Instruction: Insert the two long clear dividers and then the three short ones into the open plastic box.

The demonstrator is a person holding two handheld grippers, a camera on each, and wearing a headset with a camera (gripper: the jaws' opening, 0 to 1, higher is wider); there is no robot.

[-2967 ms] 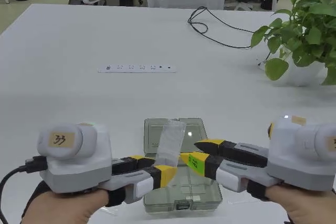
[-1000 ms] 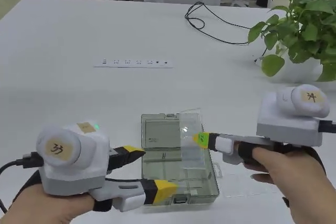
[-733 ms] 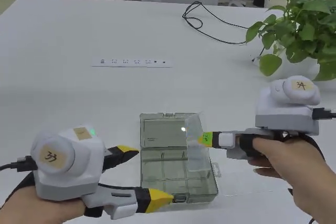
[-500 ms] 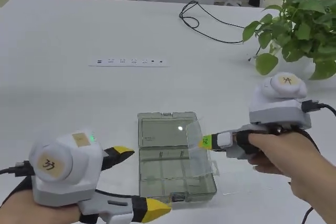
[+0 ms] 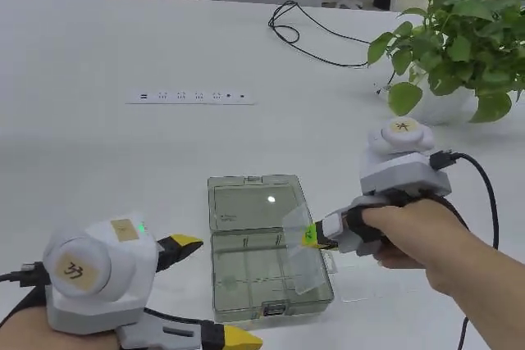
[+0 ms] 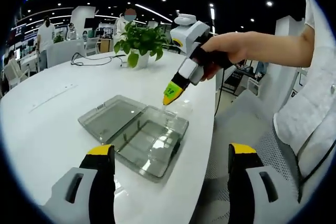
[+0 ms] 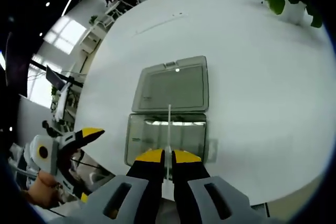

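Note:
The open grey-clear plastic box [image 5: 246, 272] lies near the table's front edge, its lid [image 5: 253, 204] flat behind the tray. My right gripper [image 5: 310, 236] is shut on a clear divider [image 5: 299, 258], which hangs tilted over the tray's right part. In the right gripper view the divider [image 7: 169, 125] shows edge-on, running out from the gripper [image 7: 168, 157] over the box [image 7: 181, 87]. My left gripper [image 5: 213, 291] stands open left of the box, holding nothing. In its own view the left gripper [image 6: 170, 153] frames the box [image 6: 123, 124] and the right gripper [image 6: 171, 94].
A white power strip [image 5: 191, 97] lies further back on the white table [image 5: 98, 153]. A potted plant [image 5: 459, 47] stands at the back right, with a black cable [image 5: 312, 34] beside it. Something faint and clear [image 5: 365, 286] lies on the table right of the box.
My left gripper let go of the divider, opened and drew back to the left. My right gripper kept the divider and lowered it over the tray's right side.

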